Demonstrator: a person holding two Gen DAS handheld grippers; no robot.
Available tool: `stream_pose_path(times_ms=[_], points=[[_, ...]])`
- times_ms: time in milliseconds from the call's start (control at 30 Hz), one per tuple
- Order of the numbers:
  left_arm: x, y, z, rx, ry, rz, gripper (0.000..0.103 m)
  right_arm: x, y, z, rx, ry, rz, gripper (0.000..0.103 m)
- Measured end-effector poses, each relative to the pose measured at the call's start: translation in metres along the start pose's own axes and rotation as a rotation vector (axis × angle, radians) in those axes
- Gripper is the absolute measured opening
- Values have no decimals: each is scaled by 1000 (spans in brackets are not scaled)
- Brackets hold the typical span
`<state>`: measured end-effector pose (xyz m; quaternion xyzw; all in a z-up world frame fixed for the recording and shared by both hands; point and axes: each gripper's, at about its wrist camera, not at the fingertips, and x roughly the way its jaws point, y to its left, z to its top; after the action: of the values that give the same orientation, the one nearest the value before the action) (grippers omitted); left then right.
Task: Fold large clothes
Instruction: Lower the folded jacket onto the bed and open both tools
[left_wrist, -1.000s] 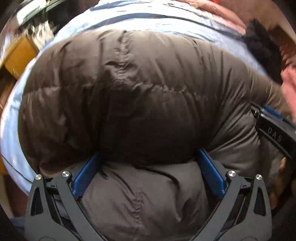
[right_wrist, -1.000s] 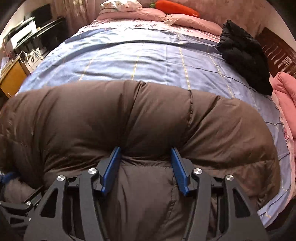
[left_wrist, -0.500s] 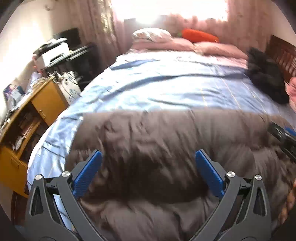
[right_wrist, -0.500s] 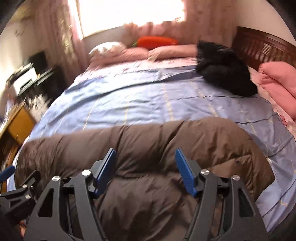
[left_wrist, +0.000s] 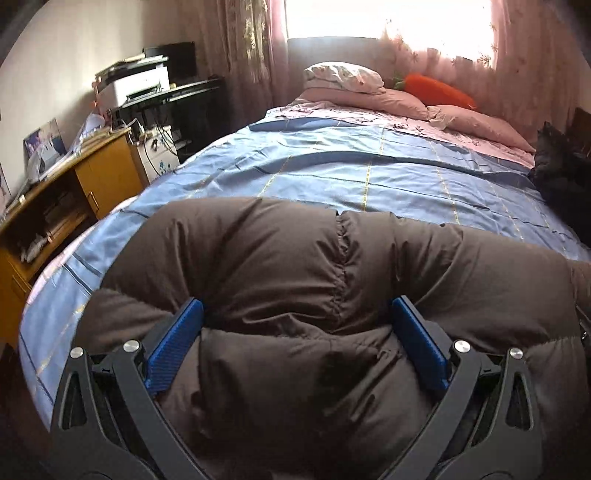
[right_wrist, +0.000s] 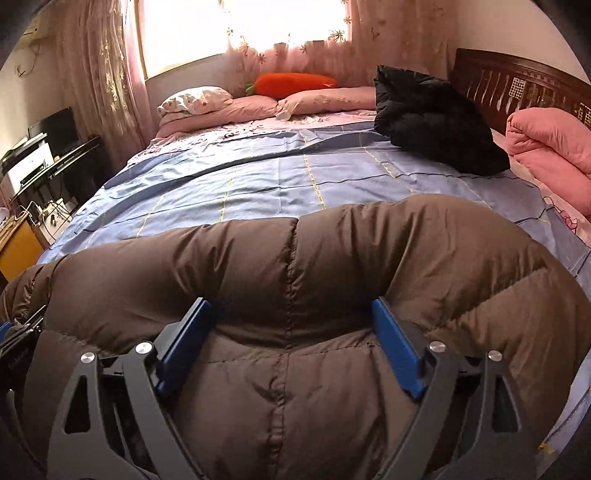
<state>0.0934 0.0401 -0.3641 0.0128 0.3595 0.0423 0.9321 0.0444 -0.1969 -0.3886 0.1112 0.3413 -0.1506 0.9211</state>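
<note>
Brown down jacket (left_wrist: 295, 280) lies across the near edge of the bed (left_wrist: 369, 173), at 6 o'clock in both wrist views, doubled over on itself so a fat rolled fold runs left to right in front of the fingers. Left gripper (left_wrist: 297, 314): fingers spread wide, blue pads flanking a bulge of padding; fabric swells up between them, but whether the pads press on it I cannot tell. Right gripper (right_wrist: 291, 314): its jaws are opening, jacket bulk sits between them and the pads look clear of a pinch, so this reads as a release. Judgement: both tools sit side by side along the same fold because a large puffy garment needs two spaced holds to carry an edge over evenly; letting go here leaves the folded half resting on the lower half. Down filling is springy, so the fold may loft back up unless pressed flat. Black jacket (right_wrist: 436, 122) lies at 1 o'clock in the right view, near the headboard, well apart from the brown one, probably set aside. Pink quilt (right_wrist: 550, 151) lies at 2 o'clock.
</note>
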Motion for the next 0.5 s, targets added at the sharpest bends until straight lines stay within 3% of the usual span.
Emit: stream_pose_path(times_ms=[133,233,333,433,500], points=[[-10,7,7,-49,21,-33,101,-8,-3,6,3,41,-5,90],[-43,12,17,-85,-67,-97,101,-39,-11,19,51,-26,-9,90],[-62,-7,22,-24,-85,-215,101,-54,-21,35,38,-84,-110,95],[-64,-42,11,70,-16,-373,101,-46,-50,41,119,-30,-173,95],[-63,-66,2,162,8,-387,101,-34,-76,35,217,39,-214,95]])
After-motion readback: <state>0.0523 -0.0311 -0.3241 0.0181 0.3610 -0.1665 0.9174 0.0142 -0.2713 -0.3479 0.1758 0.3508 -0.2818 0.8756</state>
